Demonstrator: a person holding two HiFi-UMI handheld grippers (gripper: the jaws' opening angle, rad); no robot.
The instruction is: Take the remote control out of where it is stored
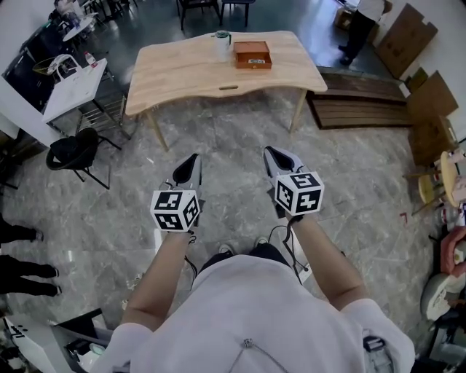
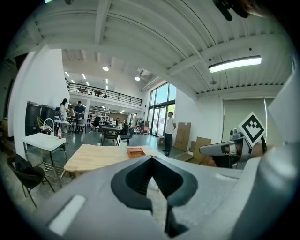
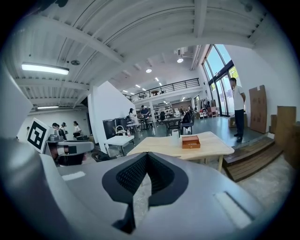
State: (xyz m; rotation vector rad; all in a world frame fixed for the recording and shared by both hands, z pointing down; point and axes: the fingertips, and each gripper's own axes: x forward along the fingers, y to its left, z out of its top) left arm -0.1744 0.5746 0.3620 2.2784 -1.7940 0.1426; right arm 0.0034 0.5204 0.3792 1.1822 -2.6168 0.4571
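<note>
An open orange-brown box [image 1: 252,55] sits on the far side of the light wooden table [image 1: 182,73]. It shows again as the box [image 2: 136,152] and the box [image 3: 191,141] in the gripper views. A small pale item lies inside it; I cannot tell whether it is the remote. My left gripper [image 1: 194,158] and right gripper [image 1: 270,151] hover over the floor, well short of the table. Both point toward it. The jaws of the left gripper [image 2: 151,159] and the right gripper [image 3: 146,155] are shut with nothing between them.
A white cup [image 1: 222,44] stands just left of the box. A white side table [image 1: 73,87] and a black chair [image 1: 73,153] are at the left. A low wooden platform [image 1: 364,109] and cardboard boxes [image 1: 426,109] are at the right. A person [image 1: 360,22] stands beyond the table.
</note>
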